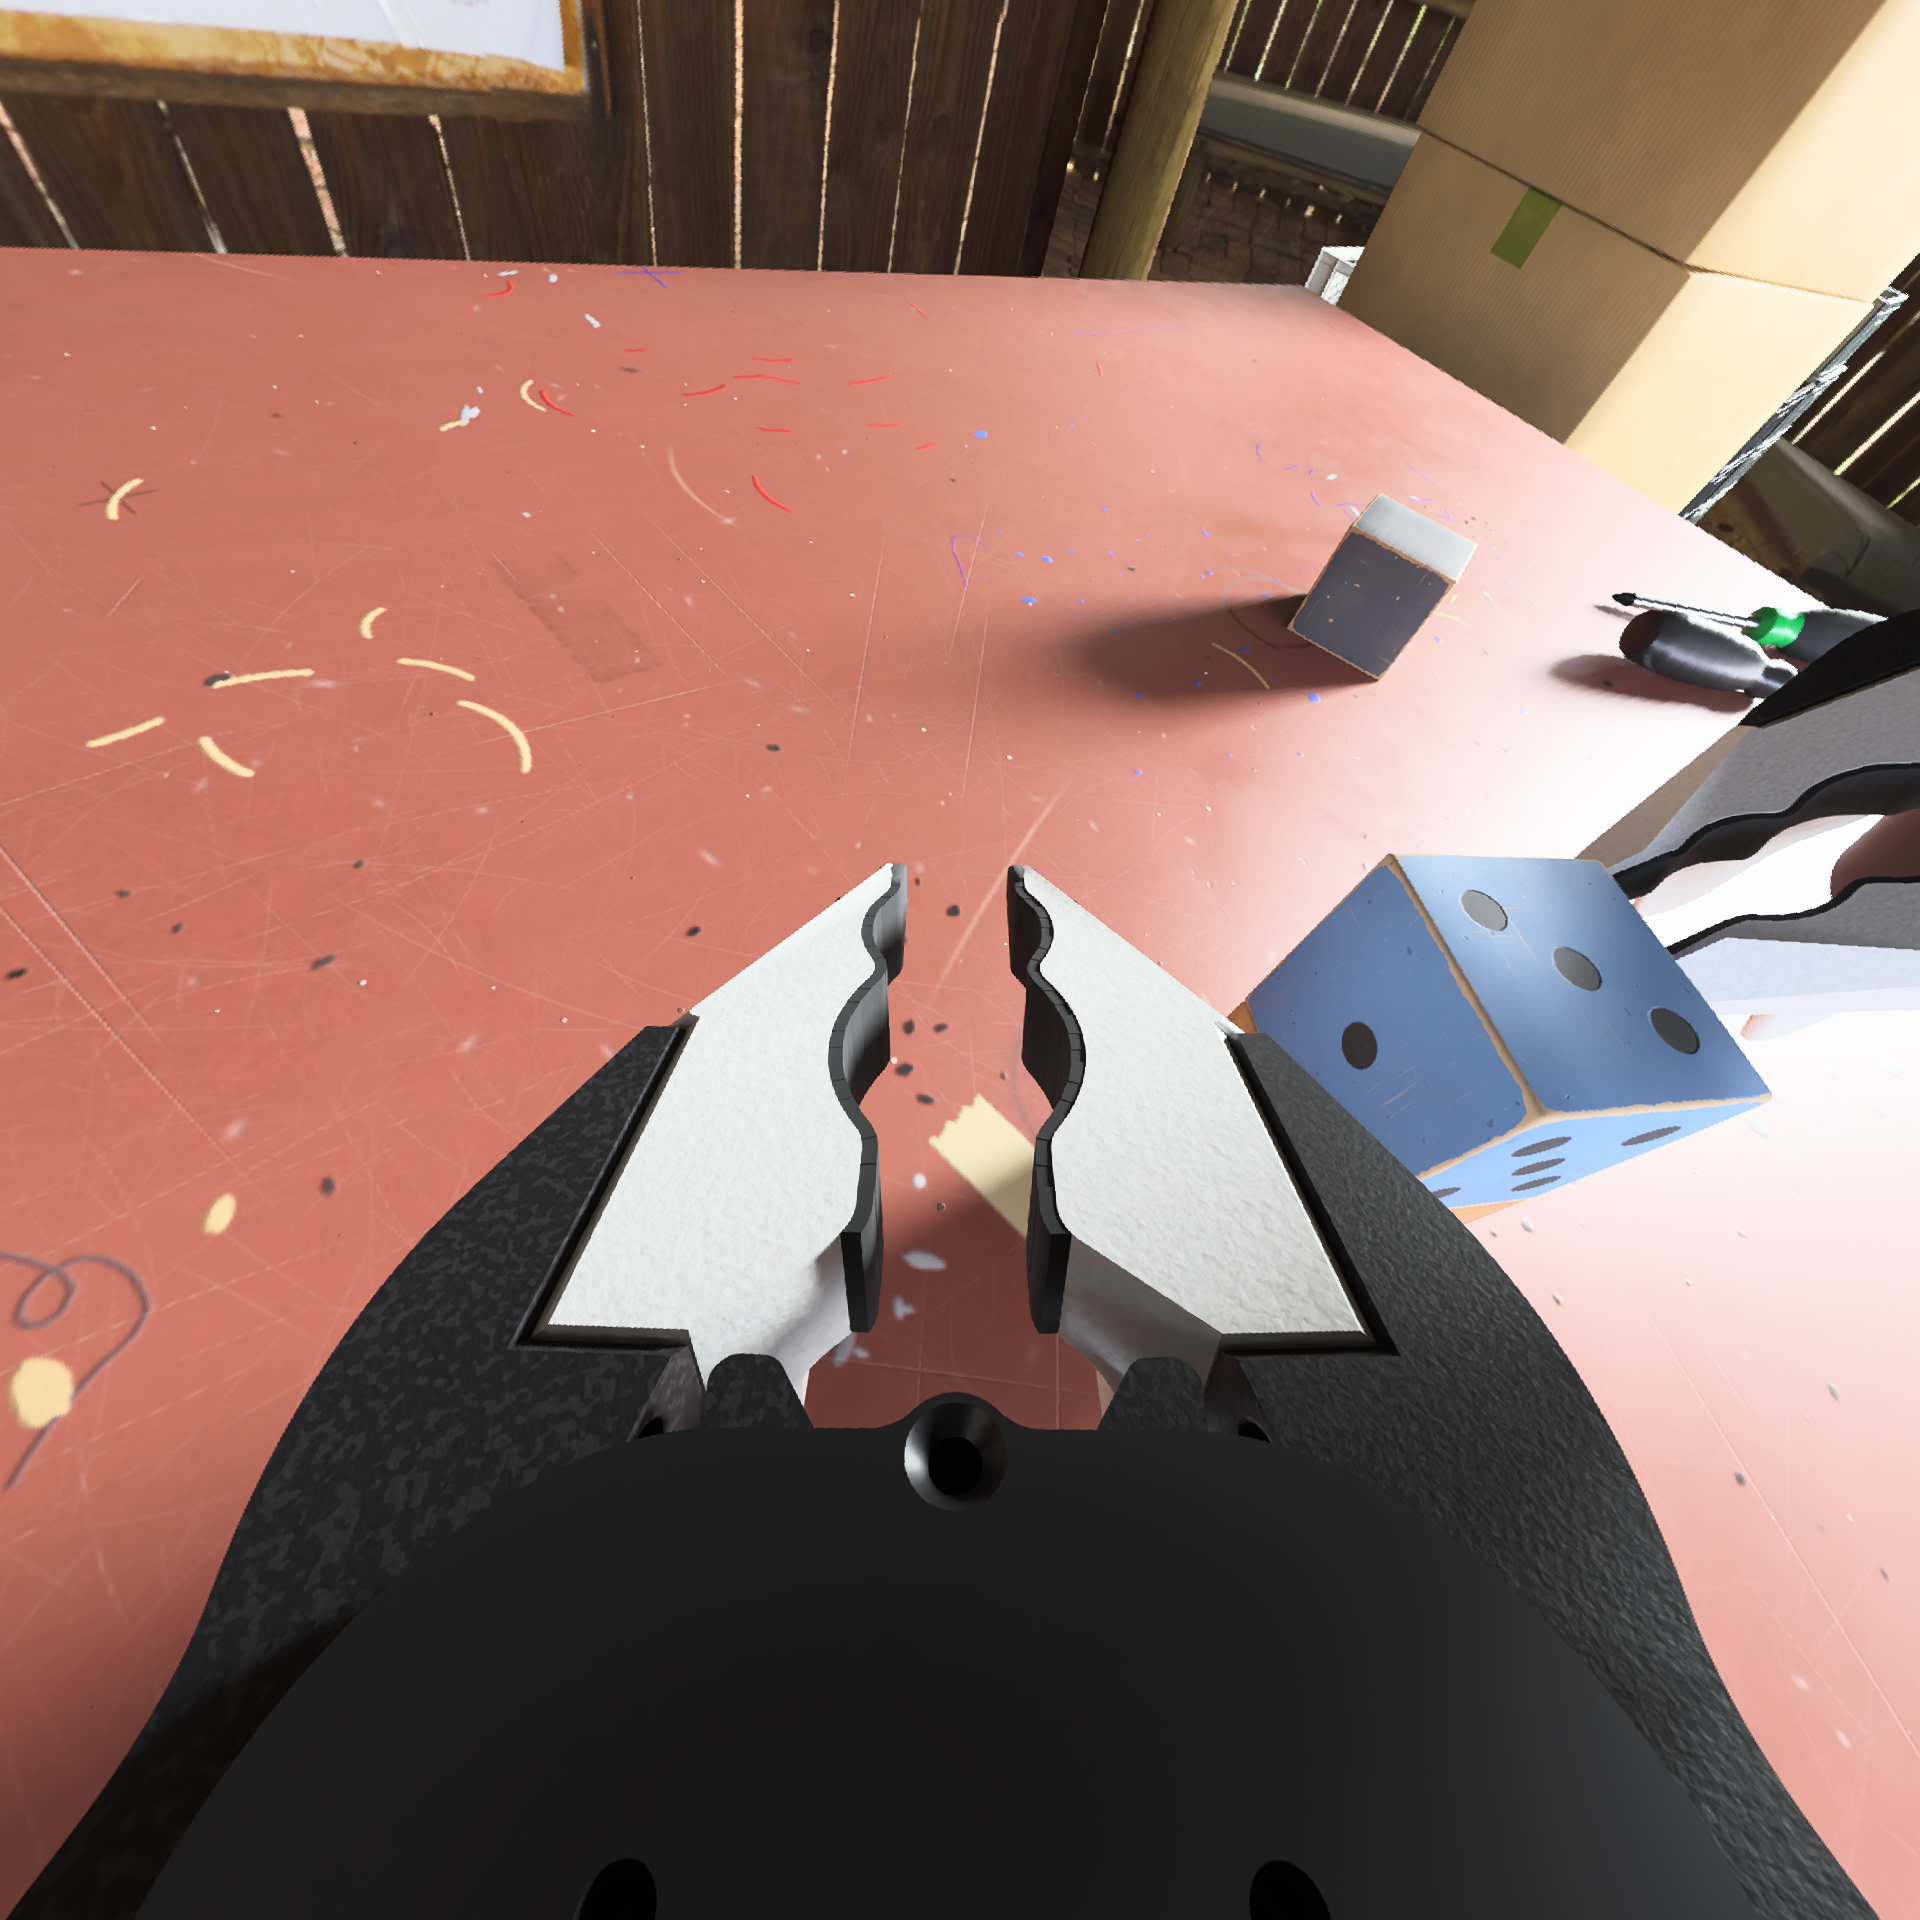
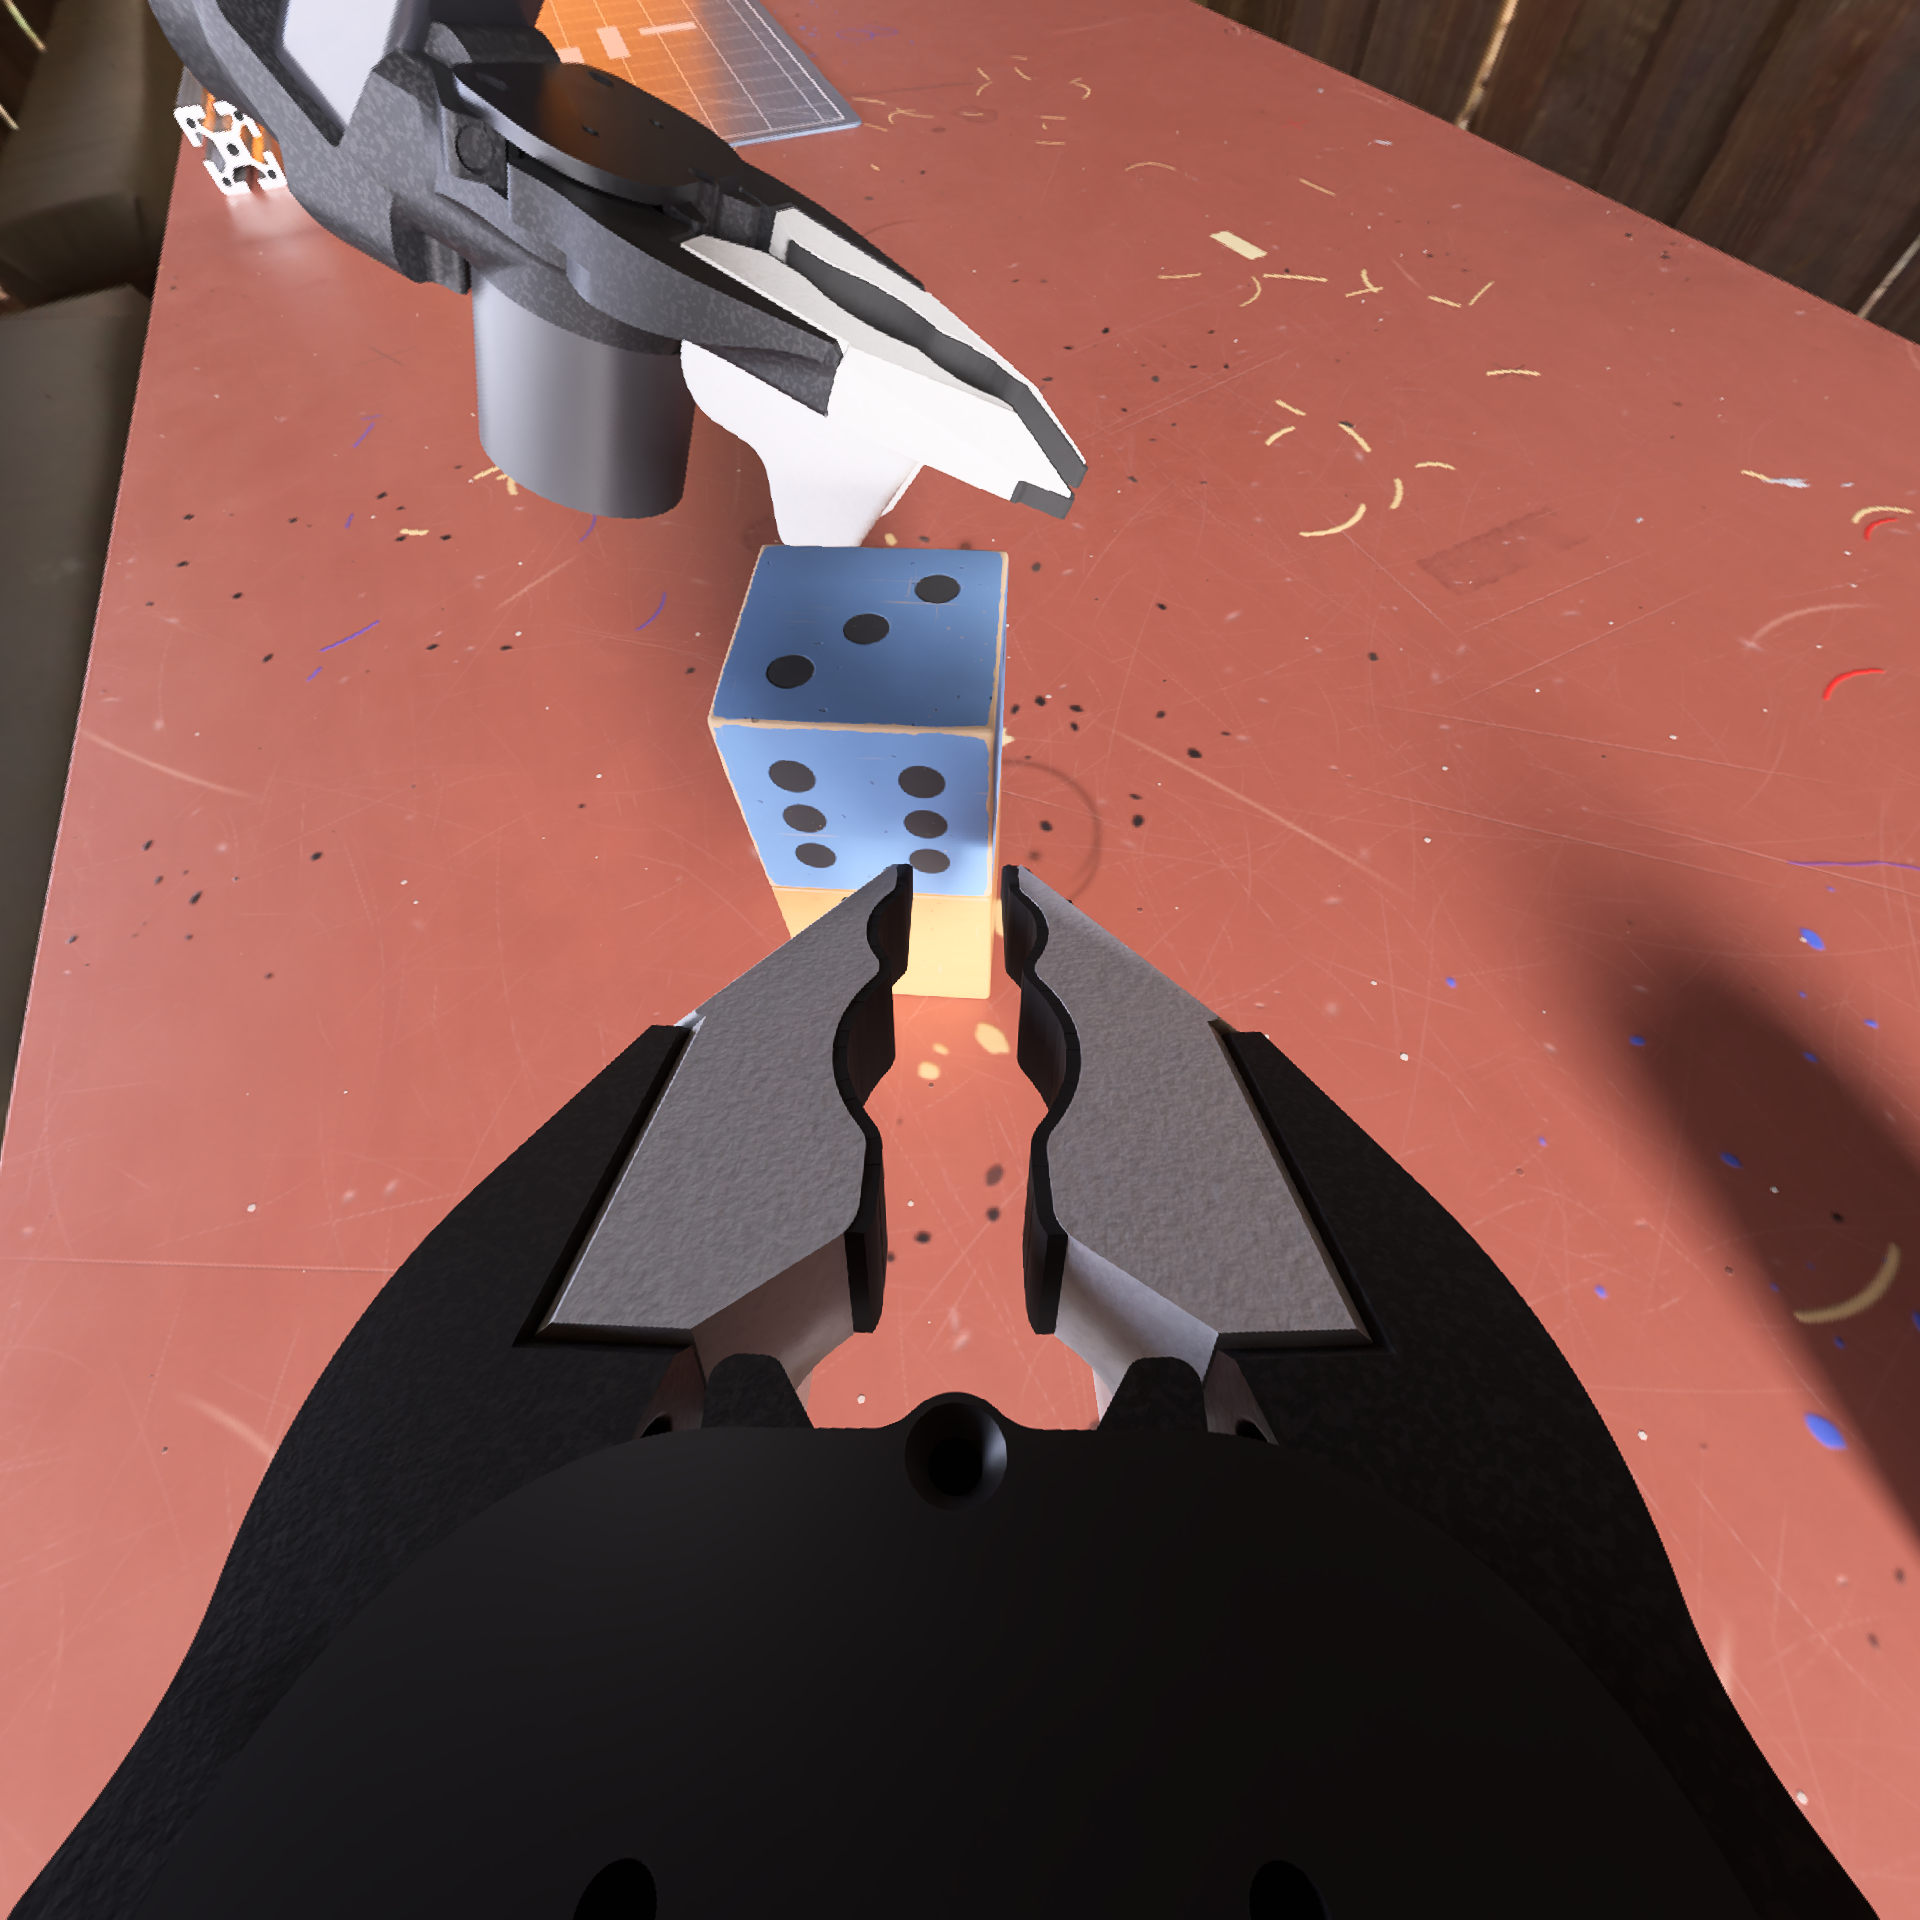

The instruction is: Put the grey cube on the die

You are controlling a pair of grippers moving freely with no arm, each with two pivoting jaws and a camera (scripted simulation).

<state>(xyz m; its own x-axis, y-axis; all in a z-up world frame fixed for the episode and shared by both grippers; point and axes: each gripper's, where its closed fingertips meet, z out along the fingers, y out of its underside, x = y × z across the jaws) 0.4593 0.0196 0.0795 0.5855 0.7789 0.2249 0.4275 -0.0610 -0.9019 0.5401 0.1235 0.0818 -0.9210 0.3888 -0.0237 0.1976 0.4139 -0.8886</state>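
Observation:
The grey cube (image 1: 1377,587), with a pale top, rests tilted on the red table (image 1: 623,623), far right of my left gripper (image 1: 956,883). The blue die (image 1: 1496,1018) with black pips stands close to the right of that gripper, on a tan block. In the right wrist view the die (image 2: 862,717) sits on the tan block (image 2: 940,951), just ahead of my right gripper (image 2: 956,883). Both grippers are empty, jaws a narrow gap apart. The left gripper (image 2: 1049,488) hovers beyond the die. The right gripper (image 1: 1766,883) shows at the right edge.
A screwdriver (image 1: 1714,644) with a green collar lies at the table's right edge beyond the cube. Cardboard boxes (image 1: 1662,260) stand off the far right corner. An orange-lit cutting mat (image 2: 707,62) and a small metal bracket (image 2: 234,145) lie at the far end. A wooden fence surrounds the table.

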